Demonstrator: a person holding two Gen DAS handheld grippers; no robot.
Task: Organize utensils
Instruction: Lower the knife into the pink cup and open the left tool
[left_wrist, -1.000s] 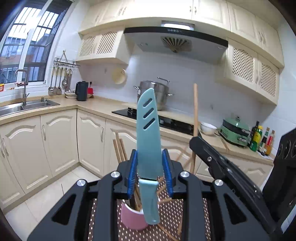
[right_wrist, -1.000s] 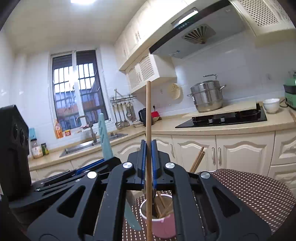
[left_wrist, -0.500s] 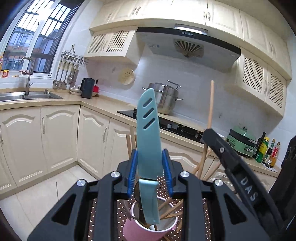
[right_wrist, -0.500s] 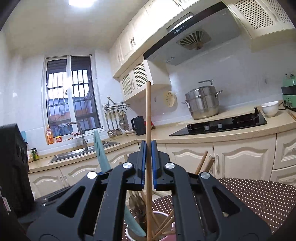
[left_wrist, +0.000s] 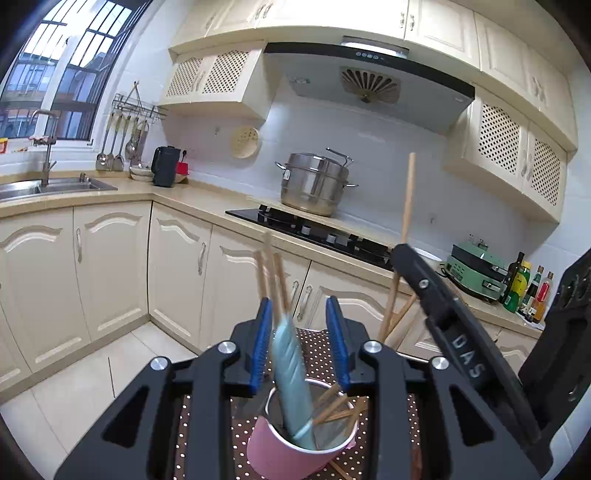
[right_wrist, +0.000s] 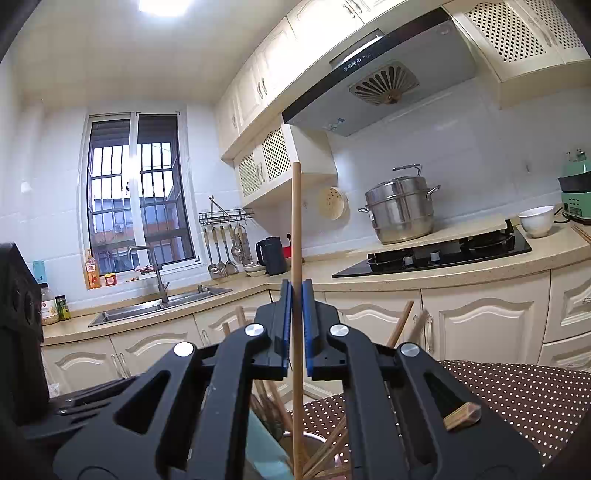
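Pink cup (left_wrist: 295, 448) on the dotted cloth (left_wrist: 314, 343) holds several chopsticks (left_wrist: 334, 406) and a teal knife (left_wrist: 293, 384); left gripper (left_wrist: 300, 347) opening, pads clear of the knife; right gripper (right_wrist: 295, 328) clenched on one upright chopstick (right_wrist: 295, 236) over the cup.

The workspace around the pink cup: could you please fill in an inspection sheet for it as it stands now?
Surface: brown polka-dot cloth beneath the cup.
Job's things: pink cup holds wooden chopsticks and a blurred teal knife; a single chopstick stands upright over the cup.
Clutter: a loose chopstick on the cloth.
Grippers: left gripper opening, pads clear of the knife; right gripper shut on the single chopstick.
Cables: nothing seen.
Surroundings: steamer pot, sink, kettle.
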